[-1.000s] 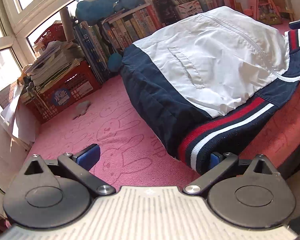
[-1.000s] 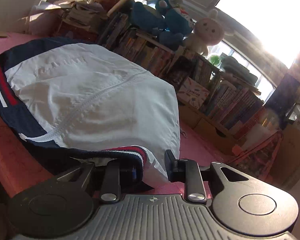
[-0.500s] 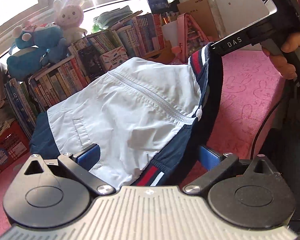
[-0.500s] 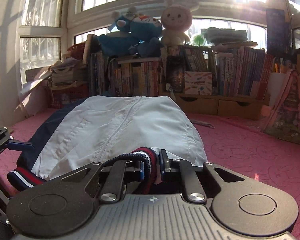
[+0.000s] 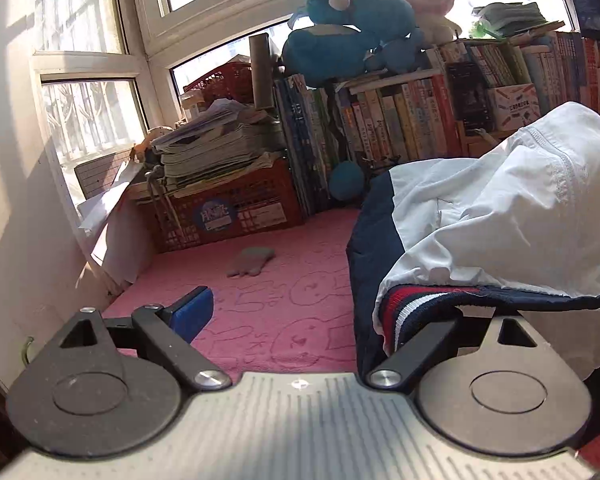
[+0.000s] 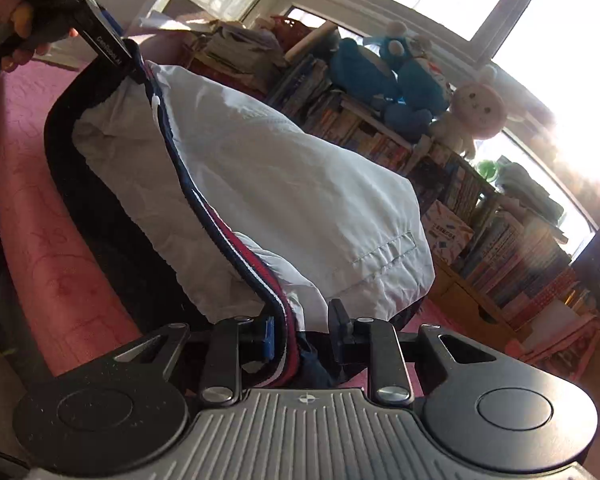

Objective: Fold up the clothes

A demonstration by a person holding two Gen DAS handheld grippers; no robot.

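The jacket (image 6: pixel 284 184) is lifted off the pink surface (image 5: pixel 300 280), its striped hem (image 6: pixel 220 220) stretched between the right claw (image 6: pixel 300 334), clamped on one end, and the left claw (image 6: pixel 112 46), whose fingers stand apart.

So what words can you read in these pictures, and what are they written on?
"DAS": on the body of the left gripper, seen from the right wrist.
"GenRobot.AI": on that gripper's finger.
Round label on the red crate: too blurred to read.
Book spines and cardboard box: too small to read.
Jacket: nothing readable.
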